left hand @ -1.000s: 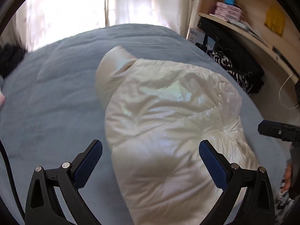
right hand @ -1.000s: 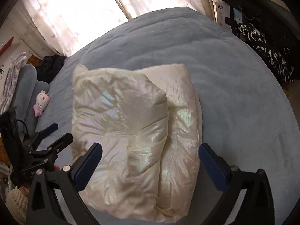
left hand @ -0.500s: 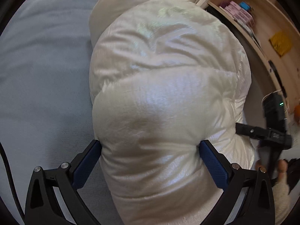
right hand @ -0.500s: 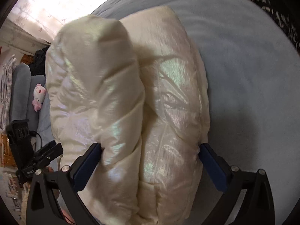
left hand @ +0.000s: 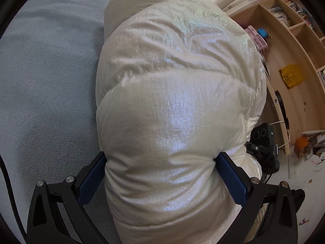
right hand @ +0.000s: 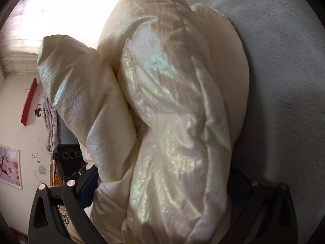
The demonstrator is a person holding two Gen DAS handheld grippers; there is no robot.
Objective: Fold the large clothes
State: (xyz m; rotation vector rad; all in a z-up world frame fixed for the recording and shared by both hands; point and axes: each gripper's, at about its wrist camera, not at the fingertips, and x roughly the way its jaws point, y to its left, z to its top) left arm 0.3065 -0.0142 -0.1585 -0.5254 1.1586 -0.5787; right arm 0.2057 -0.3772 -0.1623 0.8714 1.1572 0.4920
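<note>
Above the grey-blue bed (left hand: 50,85), the folded cream puffer jacket (left hand: 174,109) is gripped at its near edge by the left tool (left hand: 162,168) and right tool (right hand: 162,185), both clamped on its bulk.

Both tongs (left hand: 161,167) (right hand: 162,185) wide, pads pressed inward

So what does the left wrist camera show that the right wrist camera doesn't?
Only the left wrist view shows the curved wooden bookshelf with a yellow cloth, and the smooth quilted back of the bundle. Only the right wrist view shows the bundle's open folded layers, a red wall piece and a pink framed picture. Both show the shiny cream puffer jacket on the pale blue bedspread, squeezed between the left gripper and the right gripper.
</note>
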